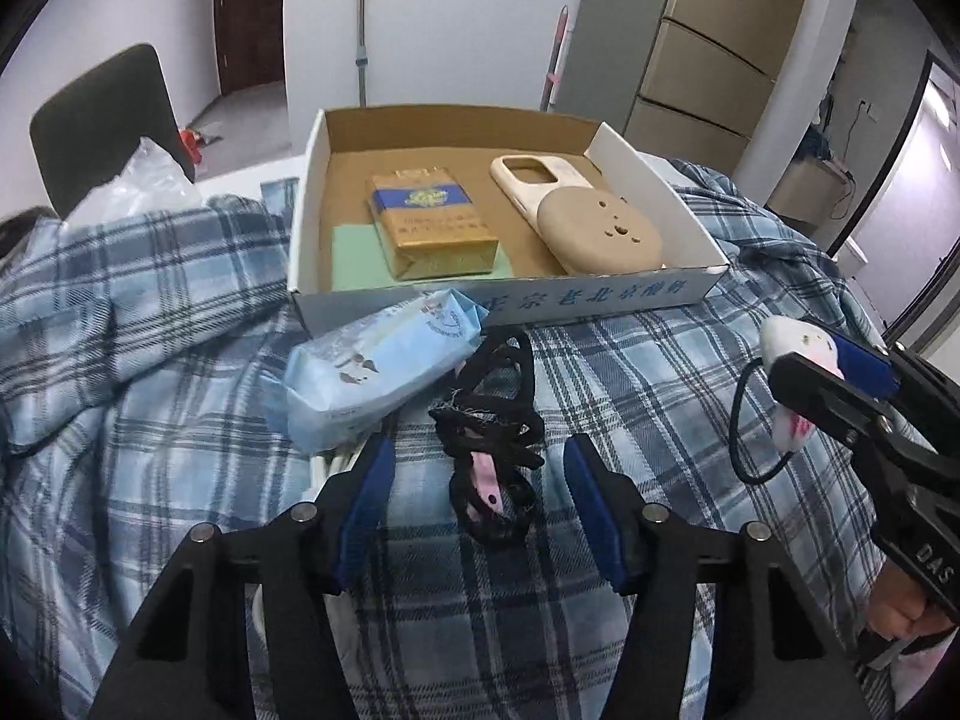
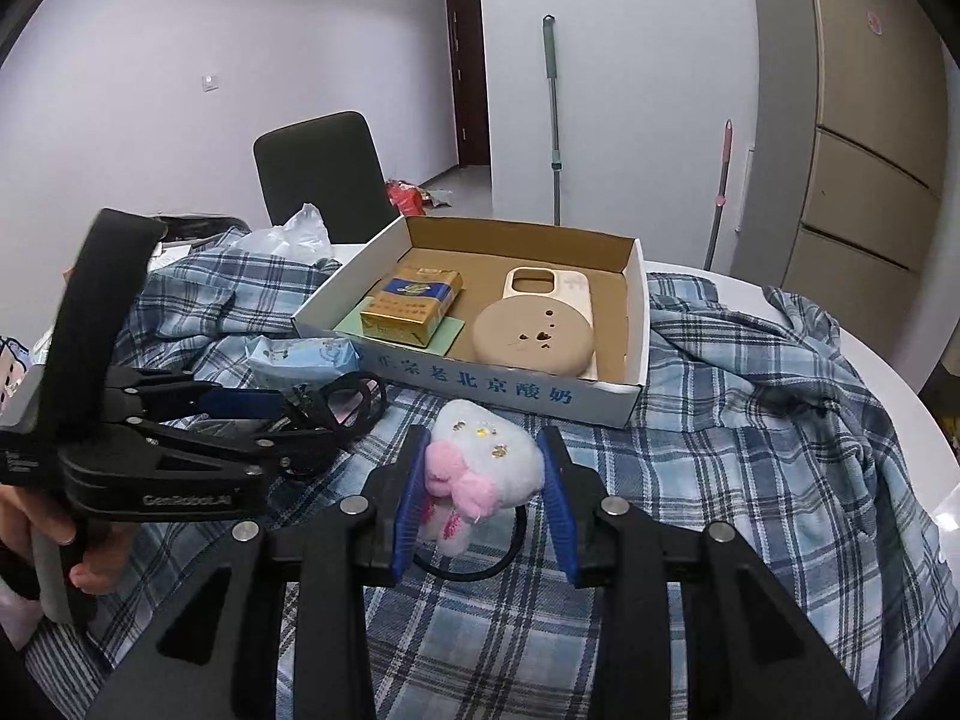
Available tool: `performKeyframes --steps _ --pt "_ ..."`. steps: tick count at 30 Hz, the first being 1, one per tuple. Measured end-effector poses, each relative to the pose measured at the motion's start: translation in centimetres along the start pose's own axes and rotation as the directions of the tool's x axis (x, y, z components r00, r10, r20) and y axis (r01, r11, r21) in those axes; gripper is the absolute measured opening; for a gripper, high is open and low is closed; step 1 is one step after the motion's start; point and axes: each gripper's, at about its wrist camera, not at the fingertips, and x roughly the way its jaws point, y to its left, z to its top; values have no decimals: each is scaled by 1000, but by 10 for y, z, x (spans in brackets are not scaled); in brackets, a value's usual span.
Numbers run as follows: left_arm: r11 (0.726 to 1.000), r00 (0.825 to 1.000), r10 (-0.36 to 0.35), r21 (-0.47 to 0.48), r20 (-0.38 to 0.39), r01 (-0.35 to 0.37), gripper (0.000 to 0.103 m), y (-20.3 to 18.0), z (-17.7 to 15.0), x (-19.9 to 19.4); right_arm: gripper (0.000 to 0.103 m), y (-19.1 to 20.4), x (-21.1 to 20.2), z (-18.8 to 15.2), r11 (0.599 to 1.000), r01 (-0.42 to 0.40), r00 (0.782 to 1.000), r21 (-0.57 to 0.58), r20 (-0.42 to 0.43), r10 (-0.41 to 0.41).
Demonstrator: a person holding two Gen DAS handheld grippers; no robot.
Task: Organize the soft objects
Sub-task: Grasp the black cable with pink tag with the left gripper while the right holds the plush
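A tangle of black hair ties (image 1: 489, 420) with a pink piece lies on the plaid cloth (image 1: 630, 372). My left gripper (image 1: 480, 480) points down over it, jaws apart, blue pads on either side and not touching; it also shows from the side (image 2: 306, 420). My right gripper (image 2: 480, 480) is shut on a white plush hair tie (image 2: 486, 468) with a pink bow, held above the cloth, its black elastic loop hanging below. That plush hair tie (image 1: 792, 348) and the right gripper (image 1: 822, 372) show at the right of the left wrist view.
An open cardboard box (image 1: 654, 294) behind holds a gold cigarette pack (image 1: 426, 222), a cream phone case (image 1: 534, 180), a round beige pad (image 1: 600, 234) and a green sheet. A light blue tissue pack (image 1: 372, 372) lies before it. Dark chair (image 2: 324, 174) and plastic bag (image 1: 144, 186) at the back left.
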Motion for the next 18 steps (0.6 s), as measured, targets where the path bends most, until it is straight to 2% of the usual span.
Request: performKeyframes --steps 5,6,8,10,11,12,14,18 --pt "1000 1000 0 10 22 0 60 -1 3 3 35 1 3 -1 1000 -3 1000 -6 -11 2" --pt "1000 1000 4 17 28 -5 49 -2 2 3 35 1 3 -2 1000 -3 1000 -7 -13 3" --pt "1000 1000 1 28 25 -1 33 -3 1 6 35 2 4 -2 1000 -1 1000 -8 -16 1" --pt "1000 999 -1 30 34 0 25 -3 1 5 35 1 5 -3 1000 1 1000 -7 -22 -1" --pt "999 999 1 36 42 -2 16 -3 0 4 35 1 6 -3 1000 1 1000 -6 -24 -1" --pt "999 999 0 43 50 -2 12 -3 0 3 35 1 7 -3 1000 0 1000 -5 -27 0" --pt "999 997 -25 45 73 22 11 -1 -1 -3 35 1 8 -4 1000 0 1000 -2 -30 0" --pt "998 993 -25 61 118 18 10 -2 -3 -15 35 0 7 -3 1000 3 1000 -2 -26 -3"
